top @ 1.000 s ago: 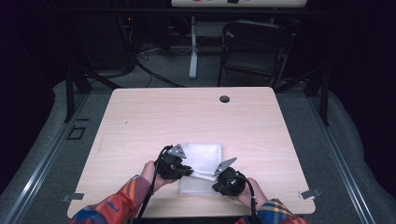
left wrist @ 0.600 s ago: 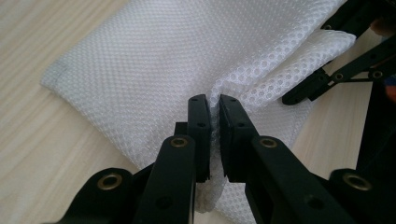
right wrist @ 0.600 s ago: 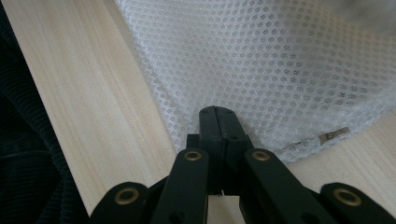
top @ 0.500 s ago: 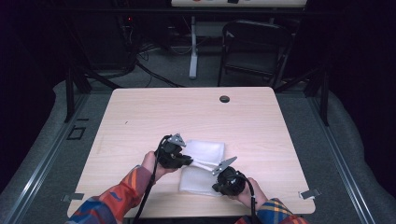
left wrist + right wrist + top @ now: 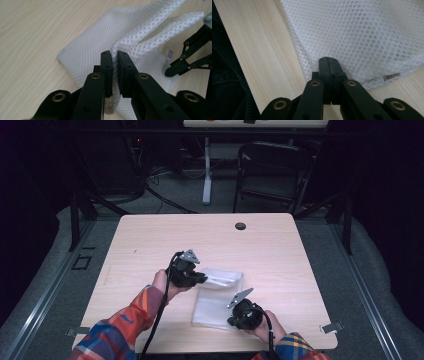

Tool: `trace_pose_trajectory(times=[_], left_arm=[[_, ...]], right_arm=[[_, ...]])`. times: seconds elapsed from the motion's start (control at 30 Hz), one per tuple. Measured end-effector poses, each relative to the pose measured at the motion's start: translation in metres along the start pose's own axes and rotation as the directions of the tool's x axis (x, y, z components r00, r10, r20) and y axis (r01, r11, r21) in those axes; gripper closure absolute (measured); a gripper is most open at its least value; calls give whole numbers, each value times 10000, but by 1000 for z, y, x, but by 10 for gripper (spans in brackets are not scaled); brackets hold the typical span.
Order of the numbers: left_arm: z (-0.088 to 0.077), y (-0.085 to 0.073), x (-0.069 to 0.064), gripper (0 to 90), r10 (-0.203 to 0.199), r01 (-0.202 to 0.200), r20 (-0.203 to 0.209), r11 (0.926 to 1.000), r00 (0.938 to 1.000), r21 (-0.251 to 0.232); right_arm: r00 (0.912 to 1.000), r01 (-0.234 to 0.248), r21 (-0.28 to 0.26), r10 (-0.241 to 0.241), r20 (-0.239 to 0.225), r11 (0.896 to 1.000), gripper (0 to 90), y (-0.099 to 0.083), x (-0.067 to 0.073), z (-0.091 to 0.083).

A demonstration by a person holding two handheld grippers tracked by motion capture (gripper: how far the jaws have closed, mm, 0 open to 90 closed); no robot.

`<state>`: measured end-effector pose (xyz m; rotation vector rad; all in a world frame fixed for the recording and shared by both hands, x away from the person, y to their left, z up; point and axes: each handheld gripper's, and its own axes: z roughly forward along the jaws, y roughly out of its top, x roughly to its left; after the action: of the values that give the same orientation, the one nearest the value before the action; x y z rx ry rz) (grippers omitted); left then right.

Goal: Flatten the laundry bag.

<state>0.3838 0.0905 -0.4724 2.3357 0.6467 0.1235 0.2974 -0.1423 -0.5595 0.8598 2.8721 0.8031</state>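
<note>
Looks like the fold's only half done: the left gripper (image 5: 114,53) has its jaws pinched tight on a lifted edge of the white mesh laundry bag (image 5: 218,301) at the table's (image 5: 150,245) near side, while the right gripper (image 5: 329,60) clamps its near corner flat.

High view: a fixed camera above the near edge of the table (image 5: 150,235), looking forward and down across the whole top to the floor beyond. Left and right gripper views: cameras close behind each pair of black jaws, looking along them at short range. All three share the white mesh bag (image 5: 220,300) (image 5: 90,47) (image 5: 362,32) on the wood.
</note>
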Motion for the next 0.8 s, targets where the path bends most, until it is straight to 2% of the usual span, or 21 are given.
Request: trace_pose_trajectory(times=[0.07,0.1,0.37,0.43,0.6,0.7,0.73,0.8], left_arm=[[-2,6,4,836,41,-41,-110,10000,9999,-28],[-2,7,4,836,-57,54,-205,9999,9998,-142],[-5,22,17,837,-46,30,-574,9996,9983,-269],[-6,26,20,837,-132,104,-648,9990,9978,-437],[-7,35,26,836,-91,53,-941,9991,9955,-410],[-7,38,27,836,-91,49,-1003,9991,9949,-428],[-6,41,29,836,-105,58,-1077,9990,9941,-437],[-6,45,30,836,-94,46,-1158,9991,9932,-418]], right_arm=[[10000,-60,-104,60,-32,9999,900,0,1,1],[10000,-10,-18,10,18,10000,900,0,1,0],[10000,-55,26,55,-46,10000,900,0,1,0],[10000,0,-23,0,-20,10000,900,0,1,0],[10000,-4,221,5,-73,9998,900,1,2,-1],[9999,-56,122,58,-145,9999,900,0,3,0],[9996,152,339,-144,-227,9993,900,0,2,-2],[9996,163,359,-154,-252,9992,900,0,2,-2]])
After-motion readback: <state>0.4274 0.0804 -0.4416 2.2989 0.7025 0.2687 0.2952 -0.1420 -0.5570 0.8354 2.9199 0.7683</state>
